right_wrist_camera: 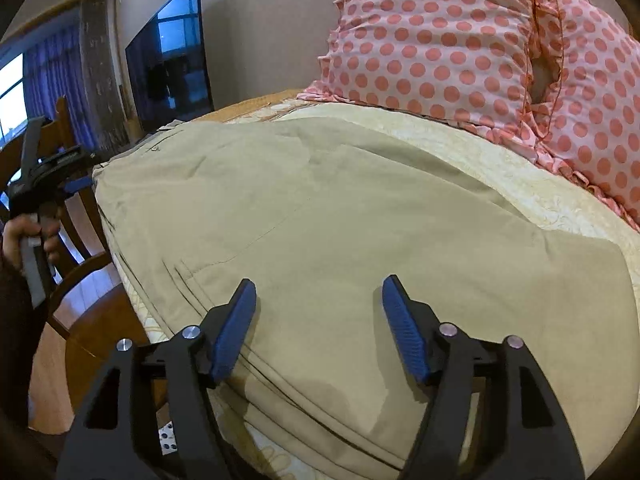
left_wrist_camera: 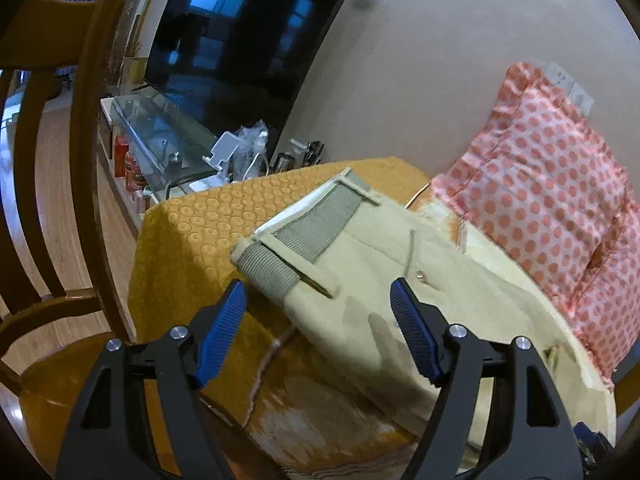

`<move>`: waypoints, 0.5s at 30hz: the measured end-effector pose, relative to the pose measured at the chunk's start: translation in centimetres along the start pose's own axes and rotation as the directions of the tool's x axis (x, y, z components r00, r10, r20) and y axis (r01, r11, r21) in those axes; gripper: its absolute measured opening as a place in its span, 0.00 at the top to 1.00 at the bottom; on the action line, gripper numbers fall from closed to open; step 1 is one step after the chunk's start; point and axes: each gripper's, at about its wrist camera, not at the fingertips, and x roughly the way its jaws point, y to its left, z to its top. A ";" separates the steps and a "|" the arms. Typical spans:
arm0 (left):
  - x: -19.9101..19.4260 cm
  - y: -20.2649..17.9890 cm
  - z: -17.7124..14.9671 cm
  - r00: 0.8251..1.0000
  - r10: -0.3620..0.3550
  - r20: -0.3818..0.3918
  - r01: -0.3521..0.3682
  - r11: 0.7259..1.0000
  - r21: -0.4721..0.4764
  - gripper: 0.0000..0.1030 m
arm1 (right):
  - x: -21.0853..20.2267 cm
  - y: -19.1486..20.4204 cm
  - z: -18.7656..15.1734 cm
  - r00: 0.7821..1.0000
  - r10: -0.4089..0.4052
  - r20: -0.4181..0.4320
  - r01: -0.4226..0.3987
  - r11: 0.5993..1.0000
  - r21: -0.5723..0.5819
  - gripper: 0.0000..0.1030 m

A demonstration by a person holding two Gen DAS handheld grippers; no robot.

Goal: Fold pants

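Observation:
Beige pants [right_wrist_camera: 320,208] lie flat on a table with a cream patterned cloth [right_wrist_camera: 520,184]. In the left wrist view the pants' waistband end [left_wrist_camera: 320,224], with grey ribbed elastic, lies on the orange cloth near the table's far corner. My left gripper [left_wrist_camera: 318,292] is open and hovers just above the waistband, holding nothing. It also shows in the right wrist view [right_wrist_camera: 52,176] at the far left, held by a hand. My right gripper [right_wrist_camera: 318,288] is open and empty just above the middle of the pants.
A pink polka-dot pillow [right_wrist_camera: 460,40] lies on the table behind the pants. A wooden chair [left_wrist_camera: 72,160] stands at the left. An orange patterned cloth [left_wrist_camera: 192,224] covers the table's corner. A TV [left_wrist_camera: 248,28] and a cluttered glass stand [left_wrist_camera: 168,136] stand against the wall.

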 end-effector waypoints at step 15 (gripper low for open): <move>-2.0 -4.0 -4.7 0.999 -0.038 0.009 0.038 0.998 -0.041 0.21 | 0.0 0.0 0.2 0.999 0.035 0.025 -0.035 0.999 0.008 0.28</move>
